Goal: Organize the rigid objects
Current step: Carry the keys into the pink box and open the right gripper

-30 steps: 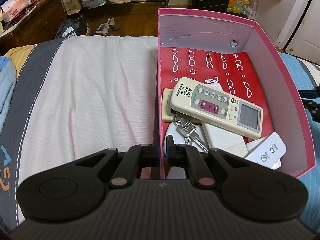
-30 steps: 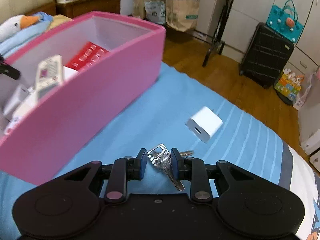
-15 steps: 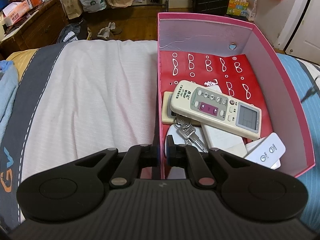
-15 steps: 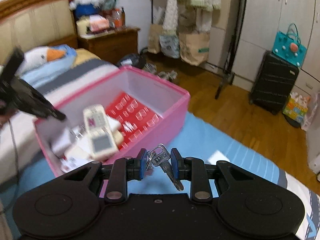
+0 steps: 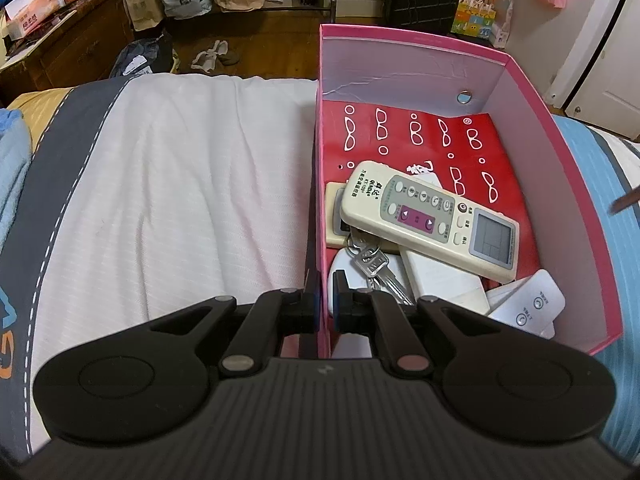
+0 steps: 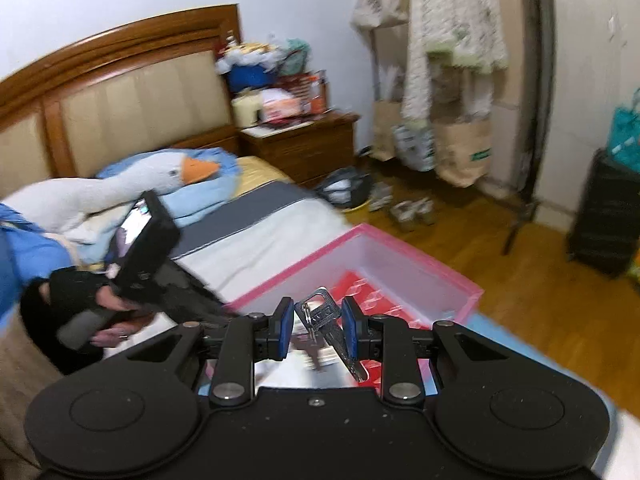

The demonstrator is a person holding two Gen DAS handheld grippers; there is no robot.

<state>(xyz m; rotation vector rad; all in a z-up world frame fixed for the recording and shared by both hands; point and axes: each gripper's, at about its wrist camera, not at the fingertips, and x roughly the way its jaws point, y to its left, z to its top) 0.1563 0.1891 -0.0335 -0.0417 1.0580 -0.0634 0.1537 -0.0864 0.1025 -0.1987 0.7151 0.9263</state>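
While clamped on the near wall of the pink box (image 5: pixel 560 140), left gripper (image 5: pixel 325 296) steadying; inside, air-conditioner remote (image 5: pixel 428 220), key bunch (image 5: pixel 372 260), white chargers. Right gripper (image 6: pixel 314 328) closed on keys (image 6: pixel 324 320), above box: drop-off apparently pending.

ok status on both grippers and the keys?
Left gripper shut on the pink box wall, steadying it. Right gripper shut on a key bunch, above the box. Nothing in the way; remote and other keys already inside.
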